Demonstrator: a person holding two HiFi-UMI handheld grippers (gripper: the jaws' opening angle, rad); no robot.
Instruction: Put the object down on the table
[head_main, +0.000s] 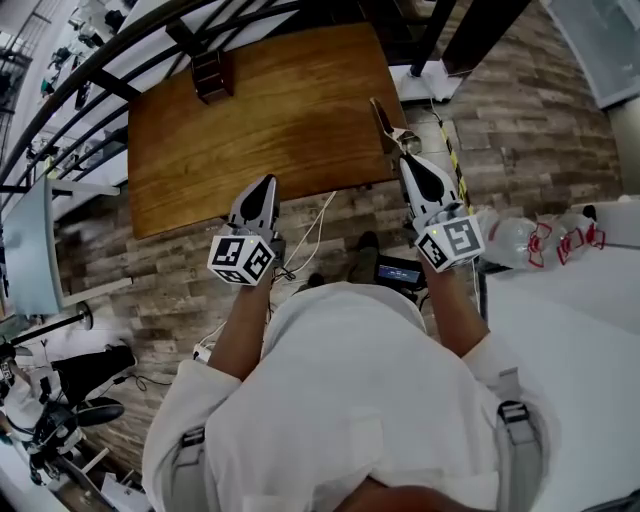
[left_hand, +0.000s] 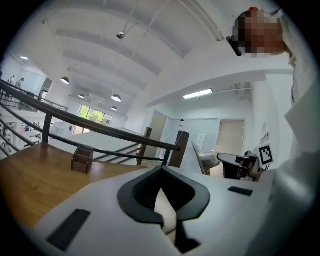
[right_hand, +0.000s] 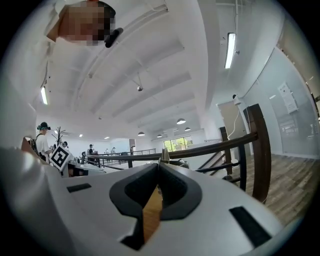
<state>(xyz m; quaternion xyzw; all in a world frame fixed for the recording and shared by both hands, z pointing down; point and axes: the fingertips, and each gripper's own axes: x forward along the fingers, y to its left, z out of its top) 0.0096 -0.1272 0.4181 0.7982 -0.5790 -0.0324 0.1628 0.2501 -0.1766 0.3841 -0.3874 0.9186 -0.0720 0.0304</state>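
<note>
A thin, stick-like object (head_main: 384, 120) with a pale metal part near the jaws pokes out of my right gripper (head_main: 408, 156), which is shut on it. It hangs over the right front corner of the wooden table (head_main: 270, 120). In the right gripper view only a small tip of the object (right_hand: 163, 161) shows past the closed jaws of the right gripper (right_hand: 161, 165). My left gripper (head_main: 265, 183) is shut with nothing in it, over the table's front edge. Its jaws meet in the left gripper view (left_hand: 161, 170).
A small brown wooden box (head_main: 210, 75) stands at the table's far side, also visible as the box (left_hand: 82, 159) in the left gripper view. A black railing (head_main: 120, 60) runs behind the table. Plastic bottles (head_main: 520, 240) lie on a white surface (head_main: 570, 330) at right. Cables (head_main: 310, 235) trail on the floor.
</note>
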